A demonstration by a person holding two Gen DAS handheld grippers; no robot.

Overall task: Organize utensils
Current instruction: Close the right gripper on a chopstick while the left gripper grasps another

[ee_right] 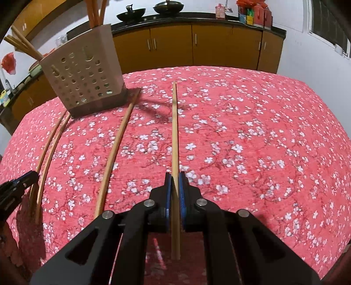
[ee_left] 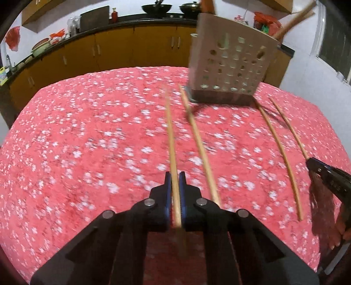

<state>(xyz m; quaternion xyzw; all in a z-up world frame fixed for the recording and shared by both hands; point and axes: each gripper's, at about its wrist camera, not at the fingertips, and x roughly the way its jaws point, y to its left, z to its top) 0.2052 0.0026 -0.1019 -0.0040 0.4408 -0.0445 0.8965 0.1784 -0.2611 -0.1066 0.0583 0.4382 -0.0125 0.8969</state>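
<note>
Several chopsticks in holder (ee_right: 87,74) | left gripper (ee_left: 175,182) clenches chopstick (ee_left: 170,131) | right gripper (ee_right: 175,182) clenches another chopstick (ee_right: 174,122) | two loose chopsticks (ee_right: 114,153) on desk (ee_right: 263,142)

light: even indoor | left view: motion-blurred | right view: sharper | edges: fisheye-curved, dark corners

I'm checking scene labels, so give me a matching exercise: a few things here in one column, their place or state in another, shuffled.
Things:
1. left gripper
2. perforated holder
3. tablecloth
4. woks

Place or state:
A. red with white blossoms
B. on the back counter
C. closed on a chopstick
D. standing on the table, chopsticks already inside

Pairs: 1-C, 2-D, 3-A, 4-B
</note>
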